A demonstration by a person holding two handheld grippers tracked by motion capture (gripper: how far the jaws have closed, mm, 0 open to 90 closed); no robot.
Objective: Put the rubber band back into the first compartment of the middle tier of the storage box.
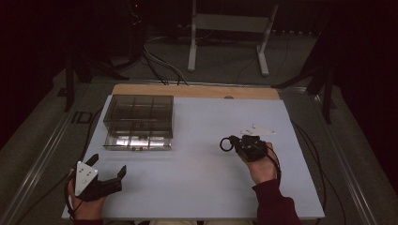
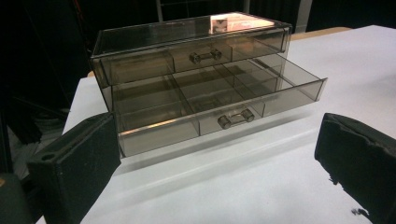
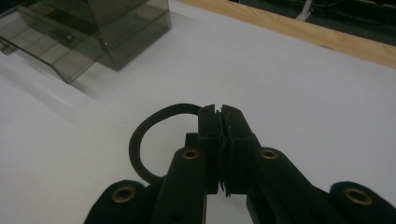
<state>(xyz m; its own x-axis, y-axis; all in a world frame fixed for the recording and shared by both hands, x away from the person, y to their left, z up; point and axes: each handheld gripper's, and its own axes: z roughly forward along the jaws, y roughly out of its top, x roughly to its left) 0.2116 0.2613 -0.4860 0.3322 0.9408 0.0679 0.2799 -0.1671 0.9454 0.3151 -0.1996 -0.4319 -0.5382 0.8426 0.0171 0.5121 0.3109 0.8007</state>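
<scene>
A white sheet (image 1: 197,159) covers most of the table, with a strip of bare wood (image 1: 197,90) showing along its far edge. The room around it is dark: grey floor, loose cables (image 1: 157,63) trailing past the far side, and the 2 pale legs of a metal stand (image 1: 227,40) behind the table.

At the far left of the sheet sits a smoky clear plastic drawer box (image 1: 138,121) with 2 drawers. Seen from the left gripper view, the top drawer (image 2: 191,56) is pushed in and the bottom drawer (image 2: 219,100) is pulled out towards the person, its divided compartments showing nothing inside (each drawer has a small bar handle at the front).

The right gripper (image 1: 240,141) is held over the right half of the sheet, well apart from the box. Its jaws are pressed together on a black band (image 3: 154,135), which curls out to one side in a loop; in the high view the loop (image 1: 226,144) hangs off the gripper's left. Just beyond the gripper a pale 3-cornered shape (image 1: 258,130) shows; what it is I cannot tell.

The left gripper (image 1: 107,168) rests near the front left corner of the sheet, its jaws spread wide with nothing between them, pointing towards the drawer box.
</scene>
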